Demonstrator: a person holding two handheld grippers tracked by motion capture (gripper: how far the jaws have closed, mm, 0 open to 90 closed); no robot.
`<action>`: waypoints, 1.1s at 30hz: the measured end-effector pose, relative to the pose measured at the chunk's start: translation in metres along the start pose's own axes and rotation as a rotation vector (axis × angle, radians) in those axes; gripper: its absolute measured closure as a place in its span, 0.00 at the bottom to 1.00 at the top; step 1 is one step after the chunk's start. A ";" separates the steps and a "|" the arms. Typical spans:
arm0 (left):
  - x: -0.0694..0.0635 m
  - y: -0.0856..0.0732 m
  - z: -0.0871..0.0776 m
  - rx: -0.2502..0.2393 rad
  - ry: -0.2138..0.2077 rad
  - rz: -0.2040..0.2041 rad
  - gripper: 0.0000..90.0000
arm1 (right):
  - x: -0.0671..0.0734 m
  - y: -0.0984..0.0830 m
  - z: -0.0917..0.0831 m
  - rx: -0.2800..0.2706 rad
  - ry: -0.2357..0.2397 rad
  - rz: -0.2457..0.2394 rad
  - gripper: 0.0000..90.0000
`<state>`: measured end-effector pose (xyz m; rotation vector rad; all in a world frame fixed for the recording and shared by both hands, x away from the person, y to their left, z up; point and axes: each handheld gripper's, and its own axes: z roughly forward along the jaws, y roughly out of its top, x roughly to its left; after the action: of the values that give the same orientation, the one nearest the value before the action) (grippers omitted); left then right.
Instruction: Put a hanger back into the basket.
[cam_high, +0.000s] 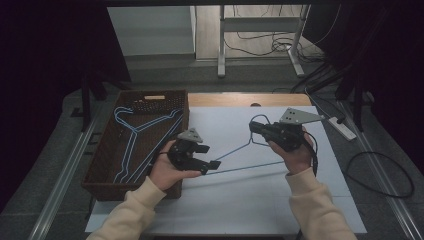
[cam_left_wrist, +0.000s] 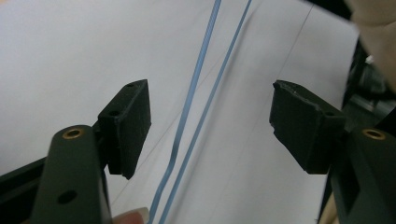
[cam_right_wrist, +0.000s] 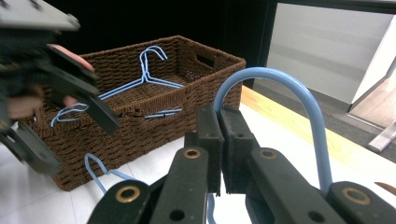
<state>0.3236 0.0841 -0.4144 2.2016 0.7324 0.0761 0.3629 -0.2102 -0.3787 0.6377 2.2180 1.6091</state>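
Observation:
A blue wire hanger (cam_high: 250, 166) hangs just over the white sheet (cam_high: 240, 205), stretched between my two grippers. My right gripper (cam_high: 253, 128) is shut on its hook; in the right gripper view the jaws (cam_right_wrist: 219, 149) pinch the base of the hook (cam_right_wrist: 280, 79). My left gripper (cam_high: 210, 157) is open at the hanger's left end. In the left gripper view the hanger's two wires (cam_left_wrist: 194, 112) run between the spread jaws of my left gripper (cam_left_wrist: 210, 126), touching neither pad.
A brown wicker basket (cam_high: 102, 145) stands at the table's left with other blue hangers (cam_high: 131, 132) lying in it; it also fills the back of the right gripper view (cam_right_wrist: 140, 121). A power strip (cam_high: 342, 127) and cables lie off the right edge.

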 end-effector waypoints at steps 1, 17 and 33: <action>0.001 0.003 0.006 0.011 0.001 0.000 0.34 | 0.000 0.000 0.000 -0.003 0.001 0.000 0.98; 0.000 0.019 0.039 0.150 0.034 0.065 0.92 | -0.003 0.000 -0.003 -0.013 -0.004 0.010 0.98; 0.000 0.015 0.019 0.093 0.070 0.009 0.97 | 0.000 0.000 -0.001 -0.079 -0.020 0.040 0.72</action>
<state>0.3363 0.0634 -0.4172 2.3003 0.7794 0.1270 0.3623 -0.2114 -0.3780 0.6769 2.1281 1.6932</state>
